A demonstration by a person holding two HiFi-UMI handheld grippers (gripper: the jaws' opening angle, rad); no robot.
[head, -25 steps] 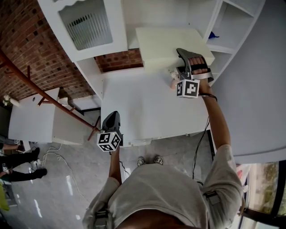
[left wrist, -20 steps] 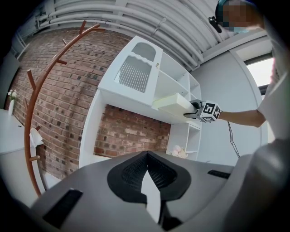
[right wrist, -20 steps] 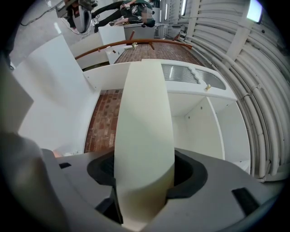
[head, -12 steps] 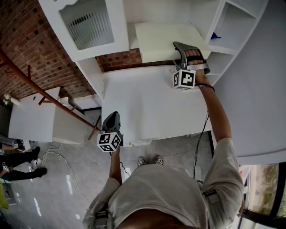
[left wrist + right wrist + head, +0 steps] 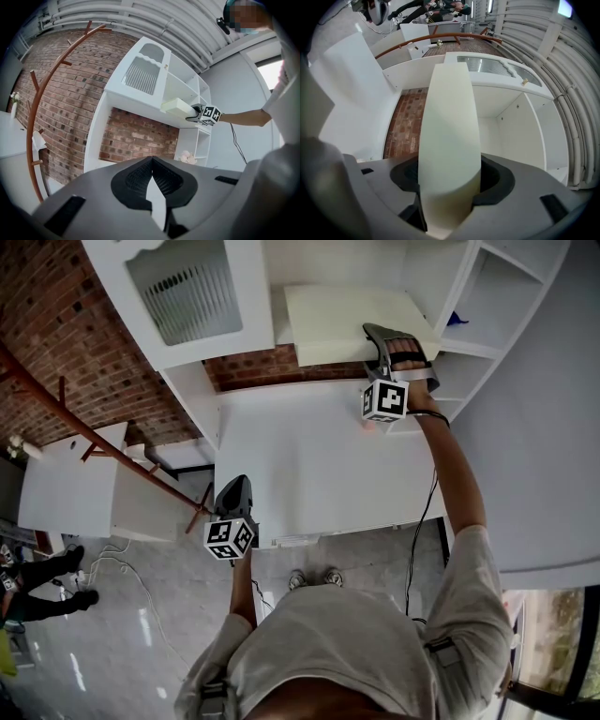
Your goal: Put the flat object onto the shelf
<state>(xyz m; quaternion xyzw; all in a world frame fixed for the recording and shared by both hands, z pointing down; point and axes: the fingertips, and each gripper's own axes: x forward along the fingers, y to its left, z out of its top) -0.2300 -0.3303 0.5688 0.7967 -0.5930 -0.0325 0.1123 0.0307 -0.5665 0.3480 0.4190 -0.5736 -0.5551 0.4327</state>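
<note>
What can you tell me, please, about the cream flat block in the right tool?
The flat block is a plain, pale-cream rectangular slab, matte and without markings. The right tool clamps one short end. The rest juts out roughly level toward the white shelf unit, over the board above the brick-backed opening. Whether its underside touches that board cannot be told.
</note>
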